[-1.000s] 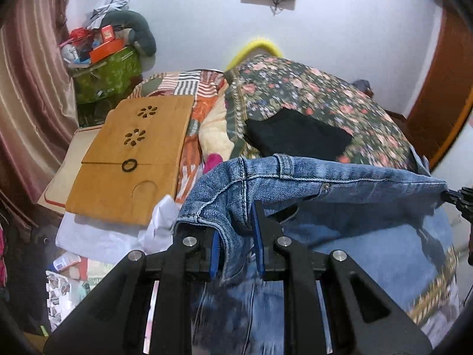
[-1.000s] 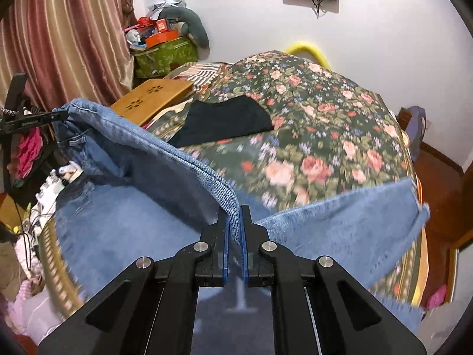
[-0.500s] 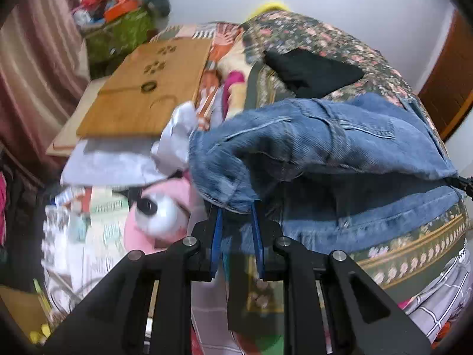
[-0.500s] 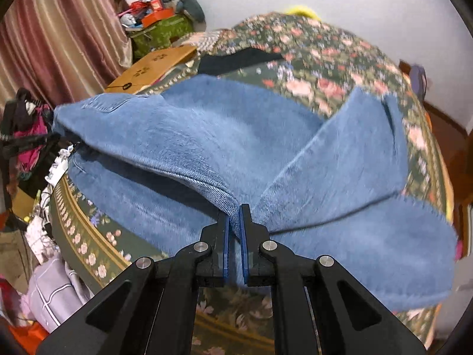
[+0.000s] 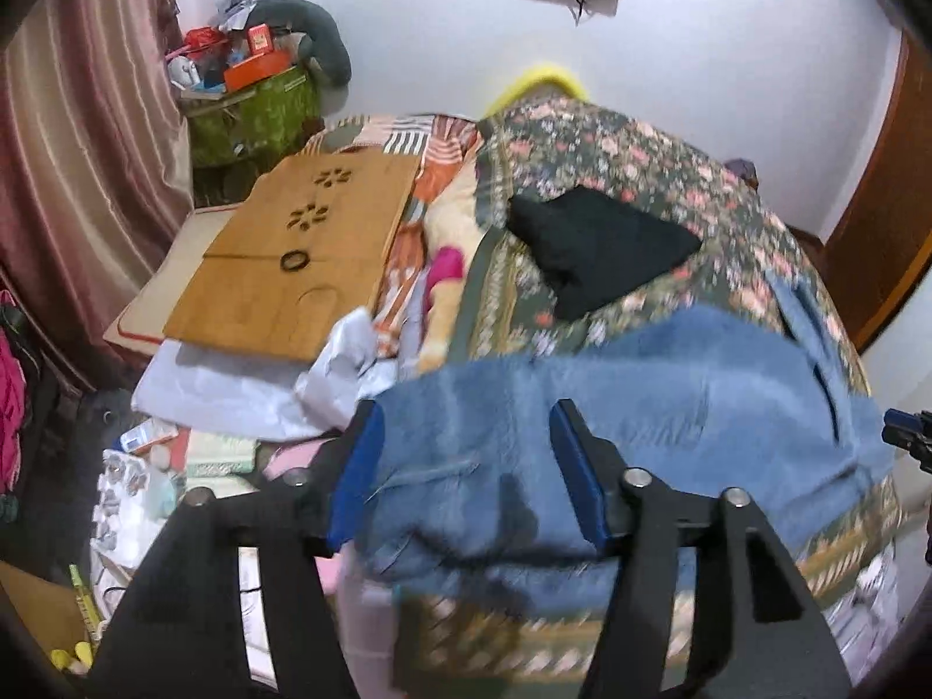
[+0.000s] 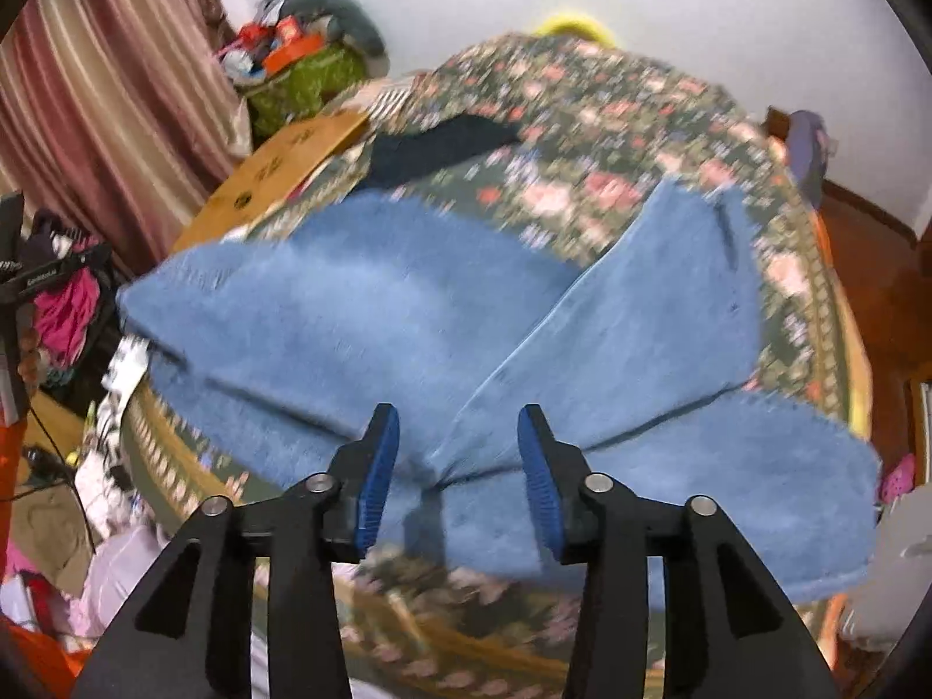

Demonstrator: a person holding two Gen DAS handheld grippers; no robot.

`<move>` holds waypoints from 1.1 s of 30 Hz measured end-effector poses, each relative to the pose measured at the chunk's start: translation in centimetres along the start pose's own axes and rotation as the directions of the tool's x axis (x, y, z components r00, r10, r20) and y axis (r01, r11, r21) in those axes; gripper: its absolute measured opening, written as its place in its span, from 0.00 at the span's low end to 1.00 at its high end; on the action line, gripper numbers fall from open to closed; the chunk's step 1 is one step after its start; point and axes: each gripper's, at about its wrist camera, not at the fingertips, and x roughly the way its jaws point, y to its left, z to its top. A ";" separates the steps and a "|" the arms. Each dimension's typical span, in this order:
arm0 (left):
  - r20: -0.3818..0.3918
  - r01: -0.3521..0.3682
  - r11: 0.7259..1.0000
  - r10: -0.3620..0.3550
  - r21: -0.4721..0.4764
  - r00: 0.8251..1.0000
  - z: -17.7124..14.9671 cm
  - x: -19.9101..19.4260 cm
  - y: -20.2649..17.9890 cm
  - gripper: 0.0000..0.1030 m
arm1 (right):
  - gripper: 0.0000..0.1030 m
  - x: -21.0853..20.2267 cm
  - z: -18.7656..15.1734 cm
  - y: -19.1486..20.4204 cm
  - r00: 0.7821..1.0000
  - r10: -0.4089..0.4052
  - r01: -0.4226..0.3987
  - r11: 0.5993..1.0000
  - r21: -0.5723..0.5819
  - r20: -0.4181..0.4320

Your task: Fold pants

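Observation:
The blue jeans lie folded over on the near edge of the floral bedspread; in the right wrist view the jeans spread wide, with both legs fanning to the right. My left gripper is open, its blue pads on either side of the jeans' left end, holding nothing. My right gripper is open just above the crotch fold, also empty. The views are motion-blurred.
A folded black garment lies further up the bed. A wooden lap desk rests on the bed's left side. A green box of clutter stands by the curtain. Floor clutter sits at the left.
Both grippers were shut on the jeans' waistband and held it up; they laid it down over the legs, opened, and let go. The jeans now lie flat on the bed.

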 end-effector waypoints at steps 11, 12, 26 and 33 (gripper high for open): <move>-0.128 0.030 1.000 -0.030 0.000 0.991 3.2 8.6 -6.5 0.66 | 0.40 6.9 8.6 -8.8 0.992 -0.123 0.124 0.985 0.123 -0.015; -0.144 0.021 1.000 -0.020 0.006 0.989 3.2 9.7 -7.1 0.66 | 0.40 7.7 9.1 -9.3 0.992 -0.124 0.125 0.983 0.132 -0.020; -0.257 -0.011 1.000 0.018 0.026 0.966 2.0 16.1 -8.9 0.67 | 0.39 20.4 14.1 -15.4 0.981 -0.156 0.179 0.959 0.219 -0.118; -0.255 -0.045 0.997 0.058 0.056 0.965 1.8 15.3 -9.7 0.67 | 0.06 17.0 12.7 -15.6 0.981 -0.170 0.185 0.963 0.194 -0.092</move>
